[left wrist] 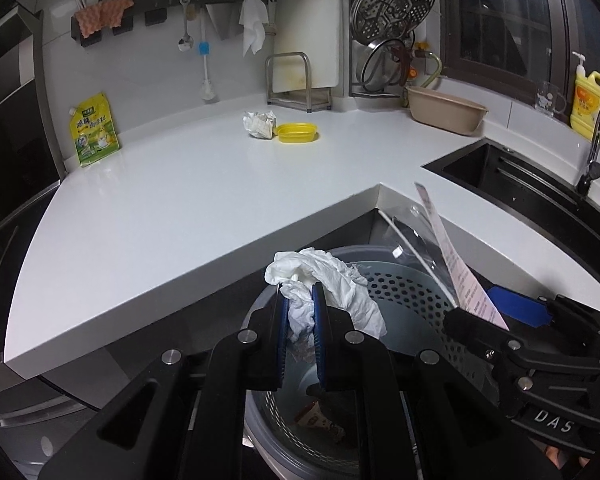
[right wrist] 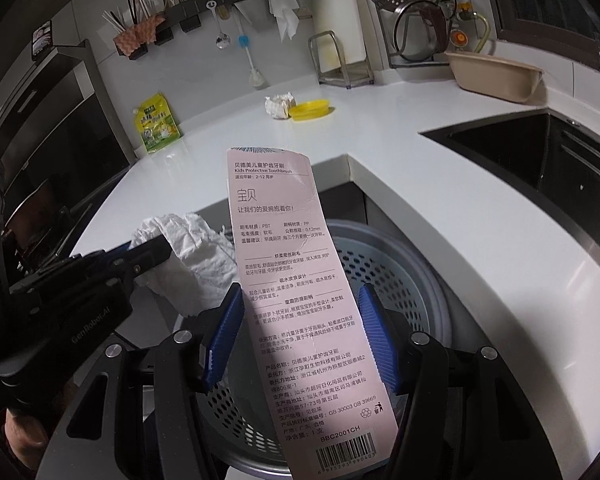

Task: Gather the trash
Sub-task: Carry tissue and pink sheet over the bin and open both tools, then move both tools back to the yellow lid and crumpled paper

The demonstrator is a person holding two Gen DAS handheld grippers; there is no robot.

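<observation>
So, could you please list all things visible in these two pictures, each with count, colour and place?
tissue: one, white, pinched in left gripper, above bin
toothbrush package: one, pink card with clear plastic, in right gripper
bin: one, grey, perforated, below counter
wrapper: one, brown, inside bin
crumpled paper: one, white, on counter
lid: one, yellow, beside crumpled paper
pouch: one, yellow-green, against wall
basin: one, beige, near sink
sink: one, black, right
soap bottle: one, yellow, by window
left gripper: black, blue fingers
right gripper: black, blue fingers
</observation>
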